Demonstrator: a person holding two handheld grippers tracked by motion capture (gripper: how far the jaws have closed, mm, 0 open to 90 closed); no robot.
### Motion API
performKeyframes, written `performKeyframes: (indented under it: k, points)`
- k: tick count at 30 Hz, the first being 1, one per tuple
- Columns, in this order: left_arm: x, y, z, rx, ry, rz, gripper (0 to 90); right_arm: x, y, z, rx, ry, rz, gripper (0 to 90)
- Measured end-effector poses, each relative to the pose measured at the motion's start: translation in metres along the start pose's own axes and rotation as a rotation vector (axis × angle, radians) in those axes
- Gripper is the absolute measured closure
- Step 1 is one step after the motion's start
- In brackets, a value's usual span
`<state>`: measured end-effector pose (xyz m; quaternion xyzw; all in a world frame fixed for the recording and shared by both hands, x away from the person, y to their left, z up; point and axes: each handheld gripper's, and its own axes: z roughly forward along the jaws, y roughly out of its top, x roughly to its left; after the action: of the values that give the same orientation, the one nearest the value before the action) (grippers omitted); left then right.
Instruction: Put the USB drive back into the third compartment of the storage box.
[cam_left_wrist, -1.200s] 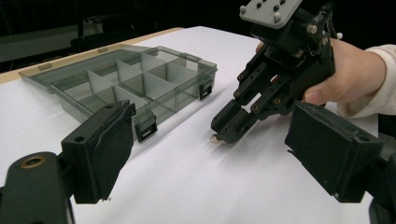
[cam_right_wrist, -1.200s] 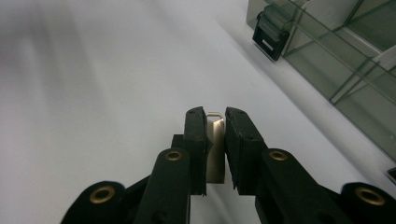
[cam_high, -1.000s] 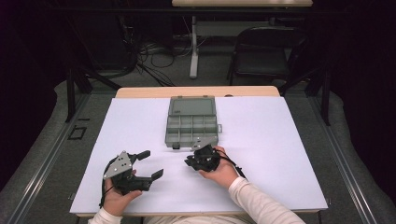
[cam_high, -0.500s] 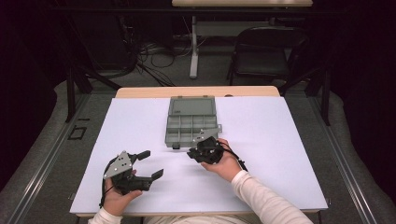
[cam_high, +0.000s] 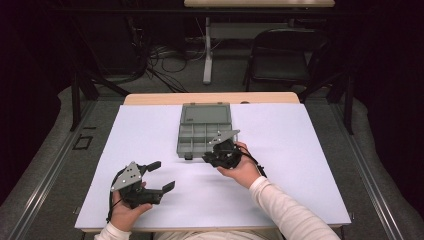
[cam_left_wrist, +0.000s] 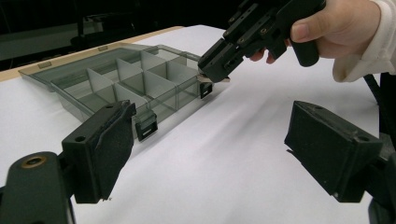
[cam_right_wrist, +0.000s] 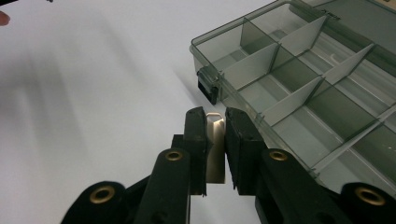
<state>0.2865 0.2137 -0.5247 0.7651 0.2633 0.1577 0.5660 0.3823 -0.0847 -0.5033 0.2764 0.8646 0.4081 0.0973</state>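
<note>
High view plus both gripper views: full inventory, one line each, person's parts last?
organizer box: 1, smoky grey clear plastic, lid open, divided compartments look empty, far centre of the sheet
latches: 2, black, on the box's near wall
metal piece: 1, small flat silver, clamped between the right gripper's jaws beside the box's near edge
sheet: 1, white, covers the tabletop
table: 1, wood edge showing at the far side
chair: 1, black, on the floor beyond the table
cables: several, dark, on the floor beyond the table
left gripper: 1, black, open, near left of the sheet
right gripper: 1, black, shut on the metal piece
hands: 2, one per gripper; white sleeves
</note>
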Motion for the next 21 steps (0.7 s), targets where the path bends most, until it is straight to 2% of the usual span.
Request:
performKeyframes:
  k: [21]
  points:
    - [0.000,0.000,0.000,0.000,0.002,-0.003,15.0,-0.023,0.018,-0.005,-0.011,-0.045,0.031,79.1]
